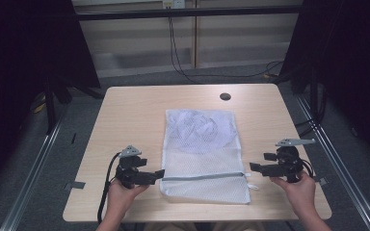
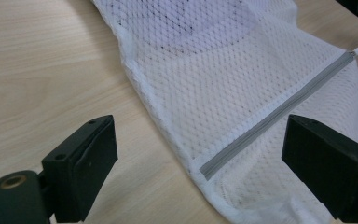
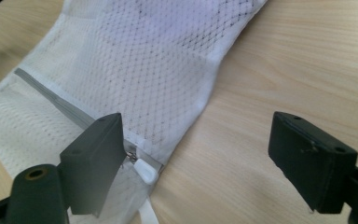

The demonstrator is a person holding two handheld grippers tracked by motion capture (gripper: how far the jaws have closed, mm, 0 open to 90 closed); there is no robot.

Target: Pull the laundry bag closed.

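Wooden counter [image 1: 125,115] carries a soft, light mesh bag [image 1: 202,149]; left tongs [image 1: 160,174] and right tongs [image 1: 254,167] flank its zipper [image 1: 204,176], both spread, best pinching there.

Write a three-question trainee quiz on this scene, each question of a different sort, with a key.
1. True or false: the grey zipper of the white mesh laundry bag is closed along its whole length.
2. Which gripper has the white zipper pull close by its jaws: A. left gripper B. right gripper
3. Fill in: both grippers hold ____.

Key: 1 true; 2 B; 3 nothing, jaws open, with the bag flat on the light wooden table.
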